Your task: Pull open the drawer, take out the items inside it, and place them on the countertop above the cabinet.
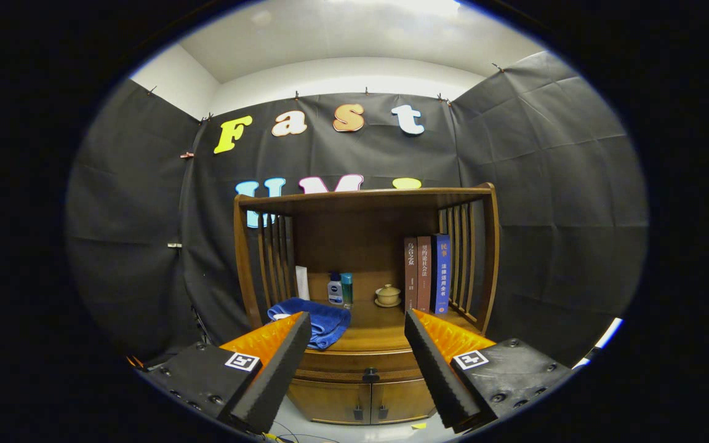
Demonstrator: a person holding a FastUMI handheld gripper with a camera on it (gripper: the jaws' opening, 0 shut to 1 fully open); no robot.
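The wooden cabinet's desk [379, 335] carries a folded blue towel [317, 321] at its near left. Far back stand a white bottle [335, 289] and a teal bottle [347, 289], touching or nearly so; a small lidded cup on a saucer [388, 296] sits to their right, then three upright books [427, 274] at the right side.

The tongs [357, 363] are spread wide apart, holding nothing.

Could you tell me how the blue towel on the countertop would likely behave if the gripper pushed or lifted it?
The towel is loosely folded, with an edge drooping over the countertop, so it is probably floppy and would sag if lifted. Pushed, it would likely bunch rather than slide whole. It looks soft and unlikely to break. The gripper is open, short of it.
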